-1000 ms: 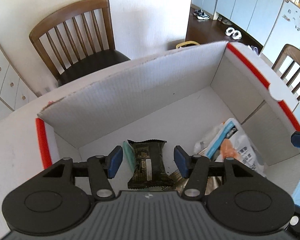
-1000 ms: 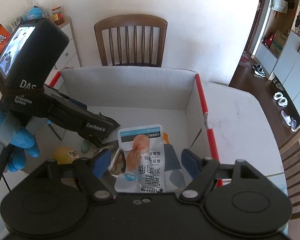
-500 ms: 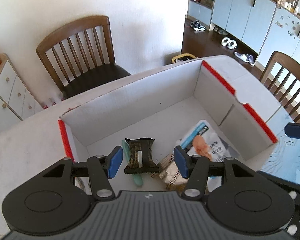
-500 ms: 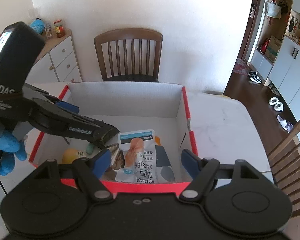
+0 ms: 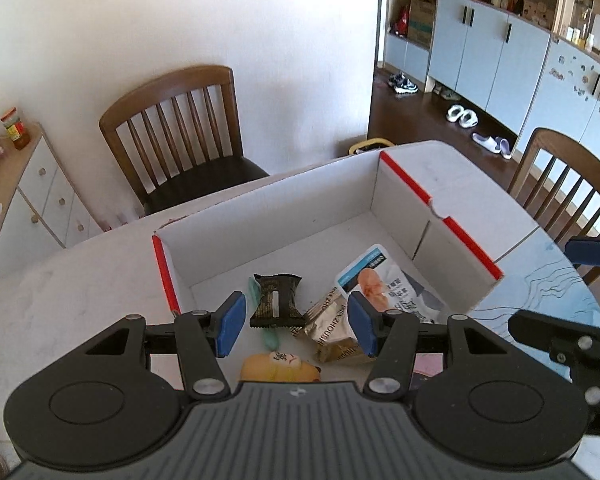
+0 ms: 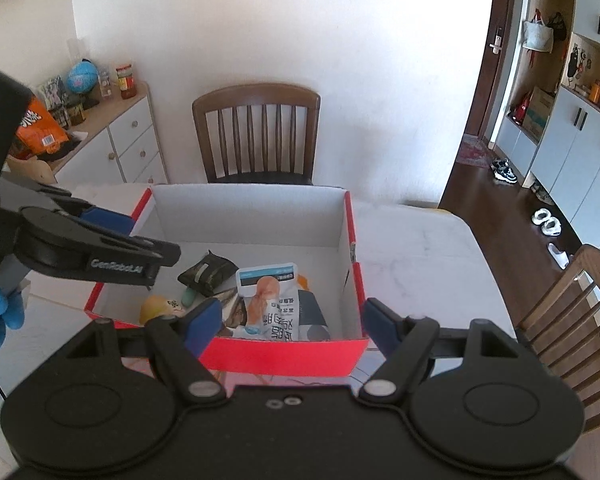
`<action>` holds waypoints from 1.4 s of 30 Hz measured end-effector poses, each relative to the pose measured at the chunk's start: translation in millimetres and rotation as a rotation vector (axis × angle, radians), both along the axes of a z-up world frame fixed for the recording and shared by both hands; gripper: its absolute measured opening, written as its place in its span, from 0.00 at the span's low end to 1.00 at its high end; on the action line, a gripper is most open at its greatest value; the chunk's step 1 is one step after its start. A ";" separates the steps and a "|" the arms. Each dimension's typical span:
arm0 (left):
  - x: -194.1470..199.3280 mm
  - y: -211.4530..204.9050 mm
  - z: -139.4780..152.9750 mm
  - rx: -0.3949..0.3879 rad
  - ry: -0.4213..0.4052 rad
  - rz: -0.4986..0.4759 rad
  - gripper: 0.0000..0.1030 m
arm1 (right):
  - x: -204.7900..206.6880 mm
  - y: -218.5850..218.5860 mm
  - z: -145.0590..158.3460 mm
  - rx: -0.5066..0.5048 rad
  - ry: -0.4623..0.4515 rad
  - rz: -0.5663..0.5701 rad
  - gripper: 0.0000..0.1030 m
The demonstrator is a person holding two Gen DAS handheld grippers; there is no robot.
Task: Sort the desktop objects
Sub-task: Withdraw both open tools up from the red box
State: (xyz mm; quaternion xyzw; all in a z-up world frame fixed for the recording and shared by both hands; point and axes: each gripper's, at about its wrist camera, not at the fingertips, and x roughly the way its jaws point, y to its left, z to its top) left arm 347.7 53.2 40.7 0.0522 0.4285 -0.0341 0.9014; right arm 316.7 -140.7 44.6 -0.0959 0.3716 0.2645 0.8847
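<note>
Claws: left claw (image 5: 294, 324) and right claw (image 6: 292, 326) spread wide, empty, above box (image 6: 284, 354).

a white marbled table (image 6: 412, 256) carries an open box (image 6: 342, 236) with red edges, set near its middle. a pale blue patterned mat (image 5: 556, 292) lies beside the box.

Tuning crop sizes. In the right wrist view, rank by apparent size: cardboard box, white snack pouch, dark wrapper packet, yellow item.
Largest to smallest, as they look:
1. cardboard box
2. white snack pouch
3. dark wrapper packet
4. yellow item, partly hidden by the box's near wall, so its rank against the packet is unsure.
</note>
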 end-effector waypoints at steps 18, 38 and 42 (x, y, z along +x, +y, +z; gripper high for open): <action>-87.7 -13.2 21.4 -0.064 -0.043 0.006 0.53 | -50.3 -31.1 17.3 0.053 -0.049 0.048 0.76; -168.6 -23.4 9.8 -0.109 -0.092 -0.014 0.77 | -103.6 -67.1 7.8 0.093 -0.049 0.050 0.82; -180.3 -20.7 2.2 -0.119 -0.088 -0.015 0.81 | -111.4 -73.7 -1.1 0.095 -0.037 0.042 0.82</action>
